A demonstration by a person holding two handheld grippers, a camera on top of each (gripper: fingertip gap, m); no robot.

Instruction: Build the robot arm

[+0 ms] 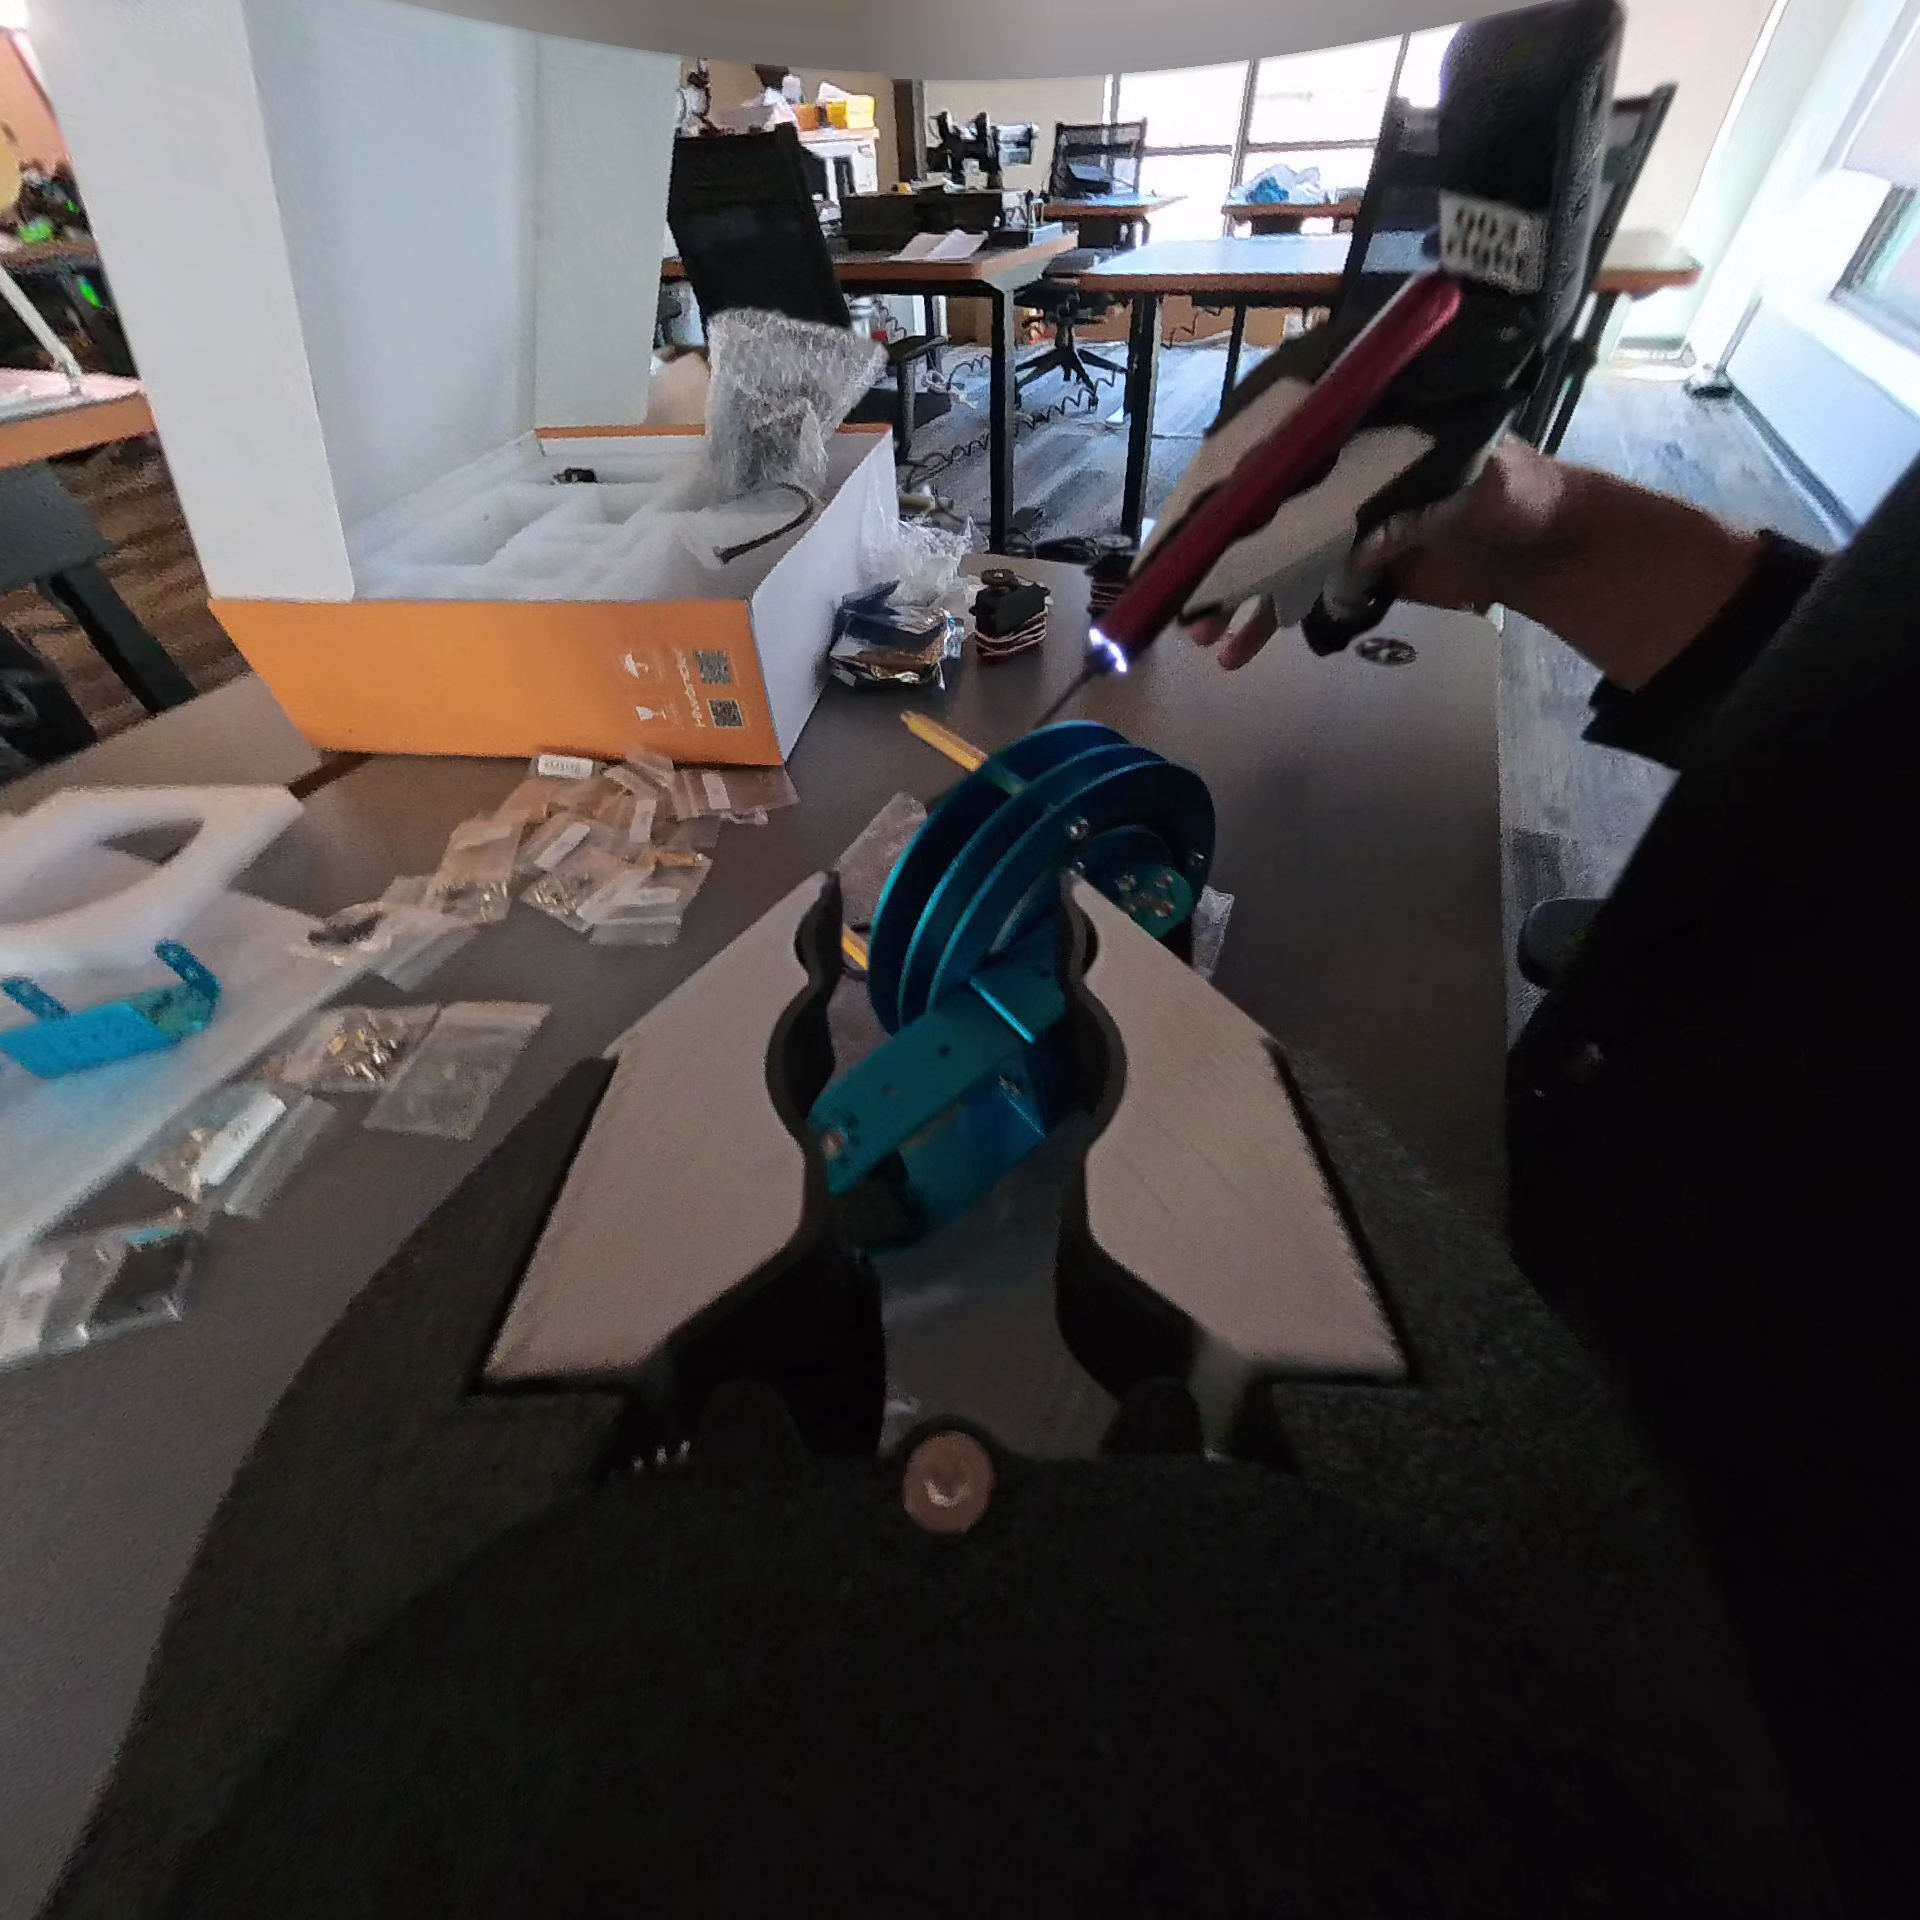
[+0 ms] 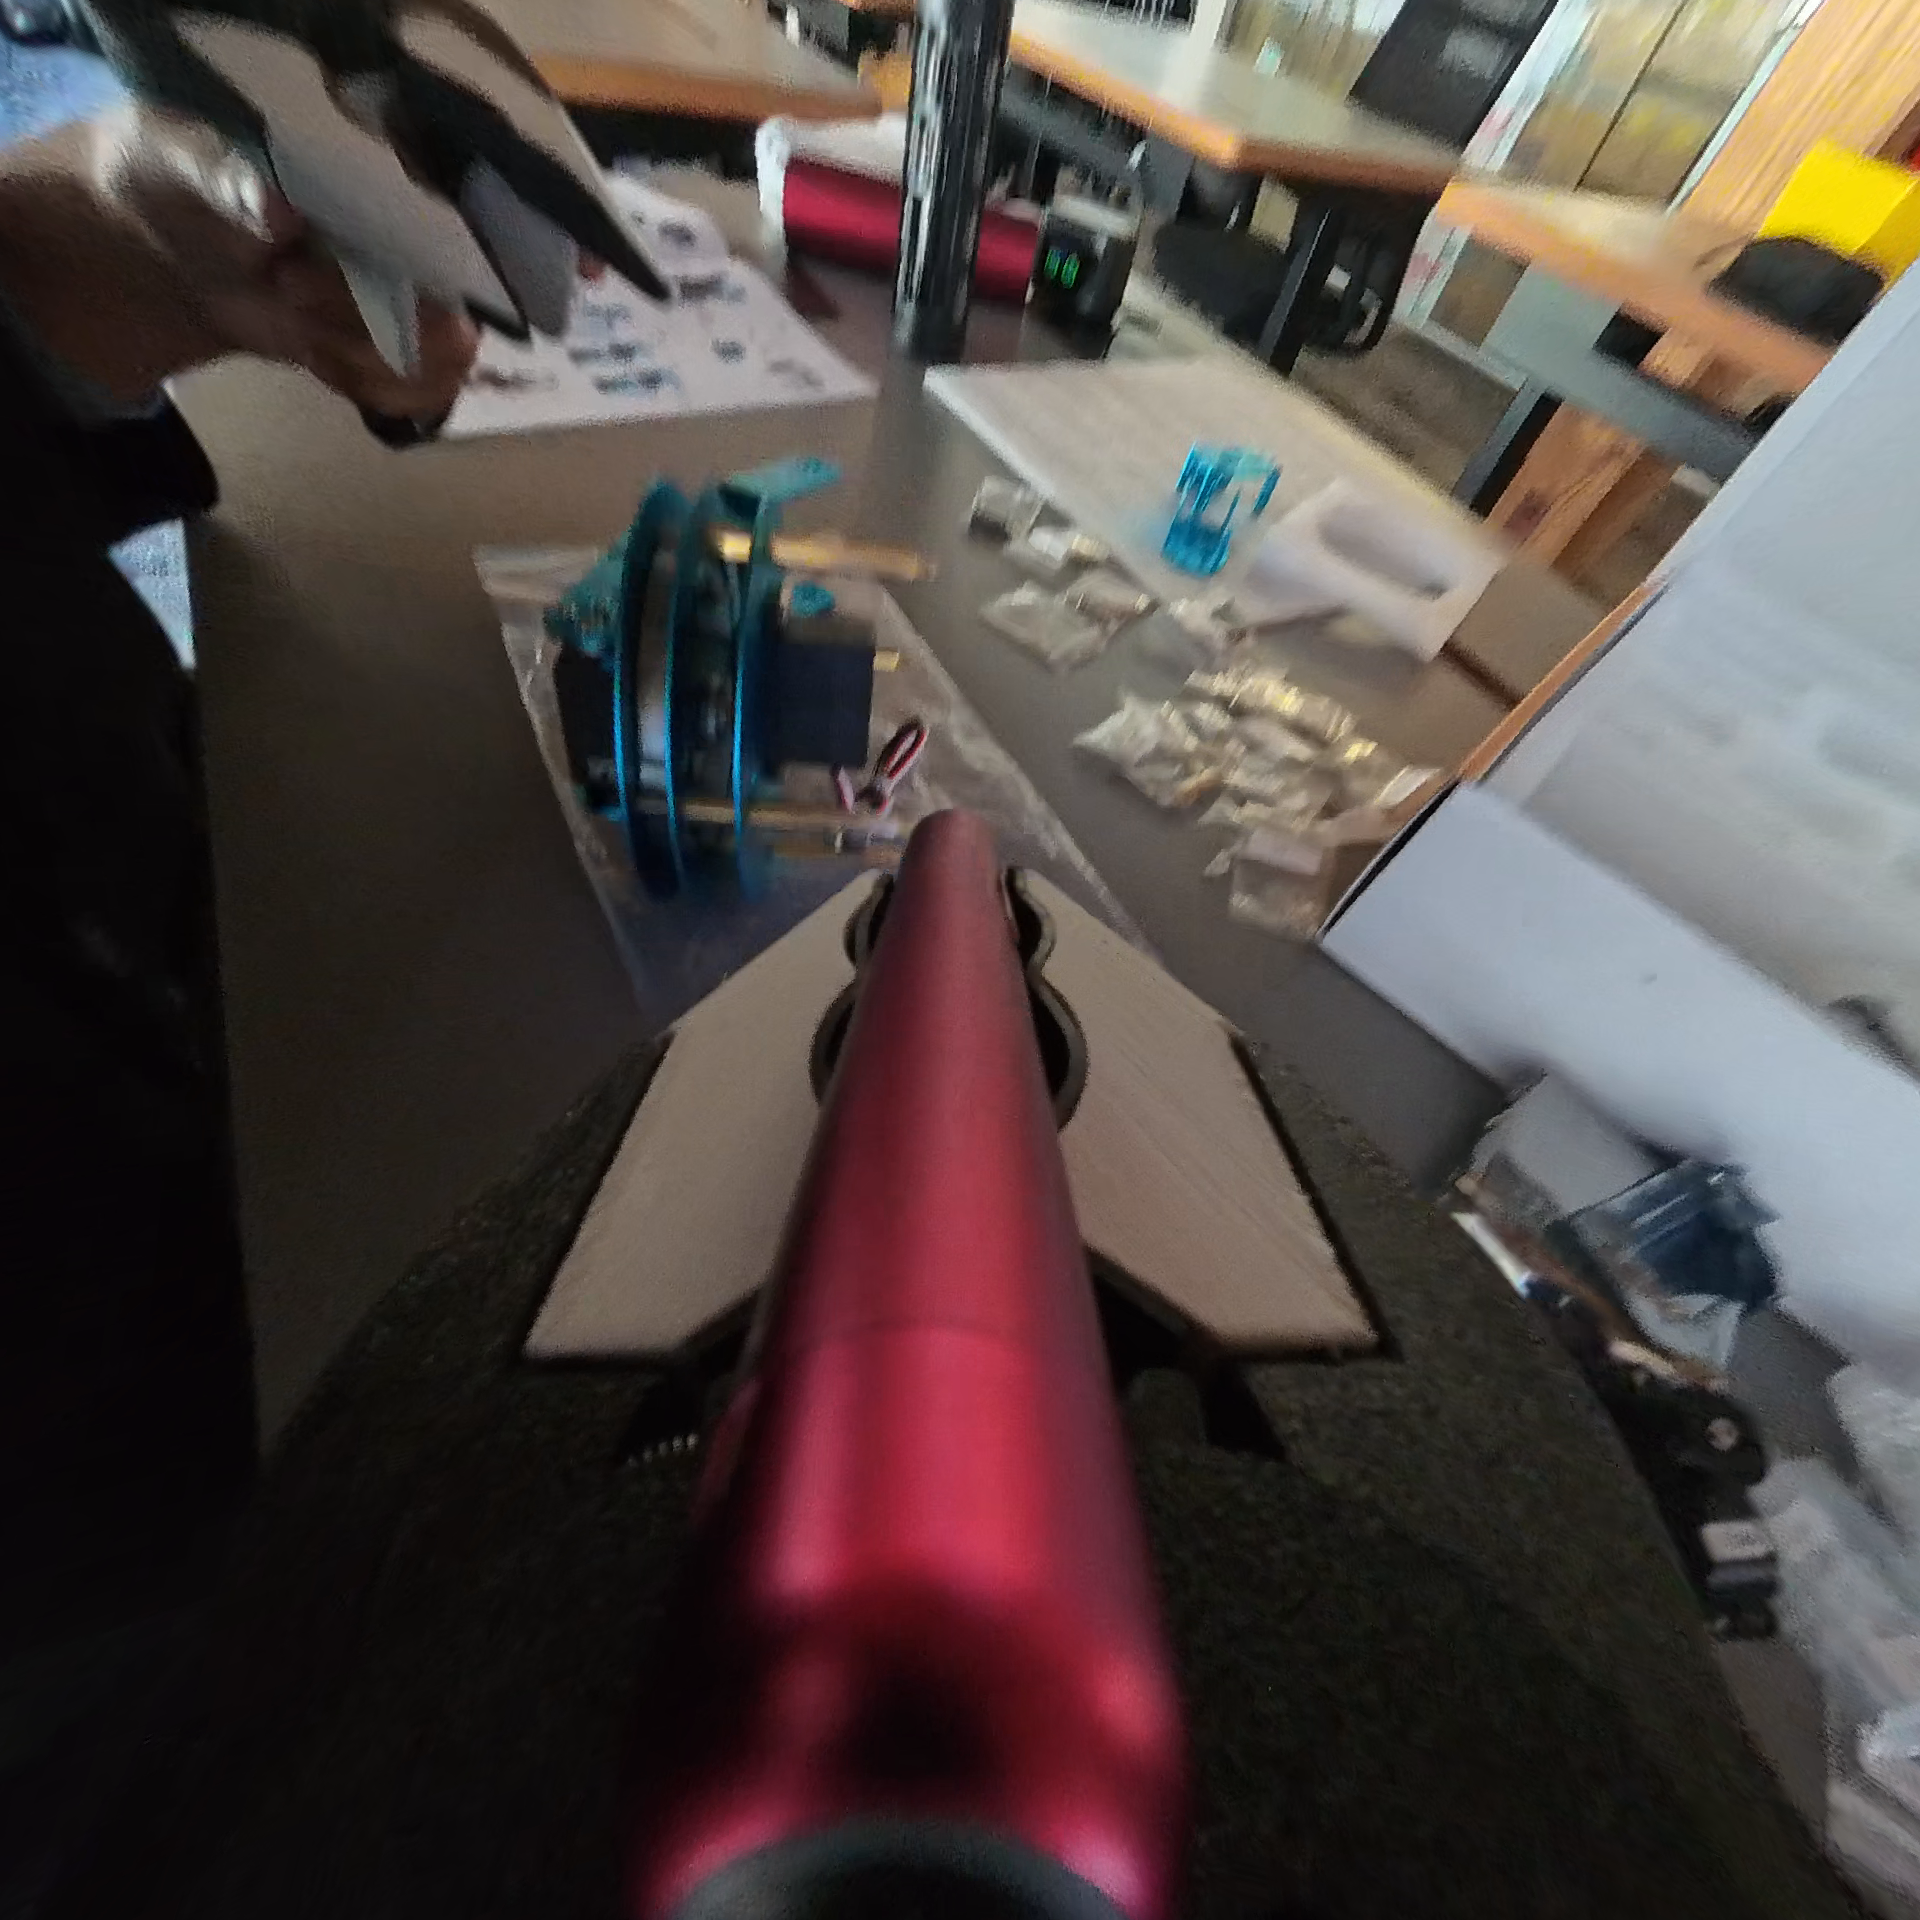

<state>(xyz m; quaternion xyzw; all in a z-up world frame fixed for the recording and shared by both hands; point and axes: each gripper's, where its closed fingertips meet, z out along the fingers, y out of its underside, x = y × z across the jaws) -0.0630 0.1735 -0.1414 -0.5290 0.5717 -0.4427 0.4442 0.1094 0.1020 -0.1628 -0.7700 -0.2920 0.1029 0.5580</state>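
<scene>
Your left gripper clamps blue disc assembly by bracket, above table, near orange box. Rigid metal, likely slick. Your right gripper pinches red screwdriver, tip at disc rim.

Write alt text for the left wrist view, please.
The left gripper grips a blue metal wheel assembly above a dark table; the right gripper aims a red lit-tipped screwdriver at it.
</scene>
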